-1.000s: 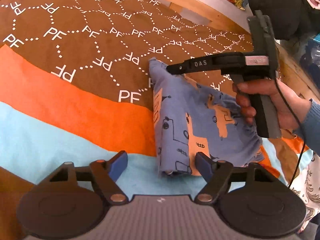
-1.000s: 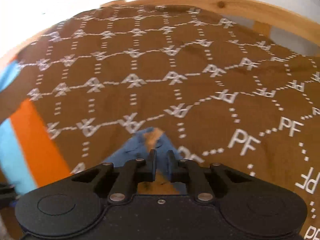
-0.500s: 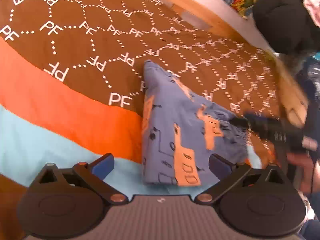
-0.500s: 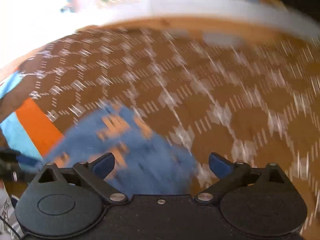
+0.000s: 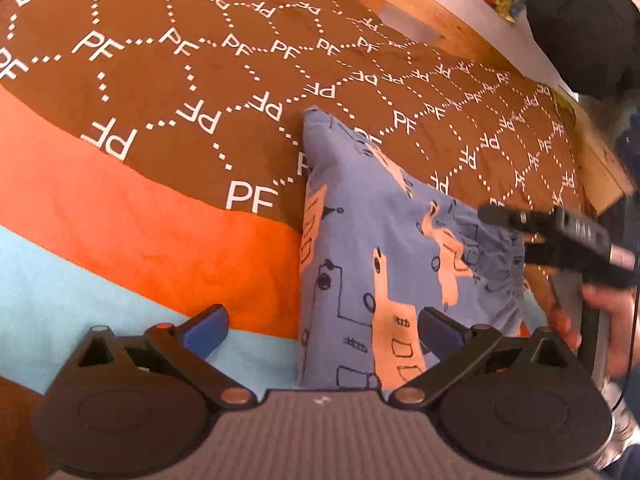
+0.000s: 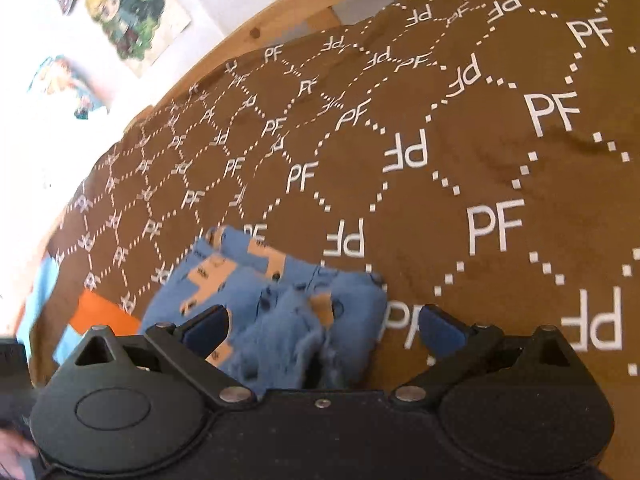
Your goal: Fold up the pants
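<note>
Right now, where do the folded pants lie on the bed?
The pants lie folded on the blanket, across its brown, orange and light blue bands, right of centre in the left wrist view, between both open hand-held grippers.

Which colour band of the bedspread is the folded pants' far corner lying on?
The brown band with white PF letters. The pants reach across the orange band and light blue band nearer the left gripper, but their far corner rests on brown.
</note>
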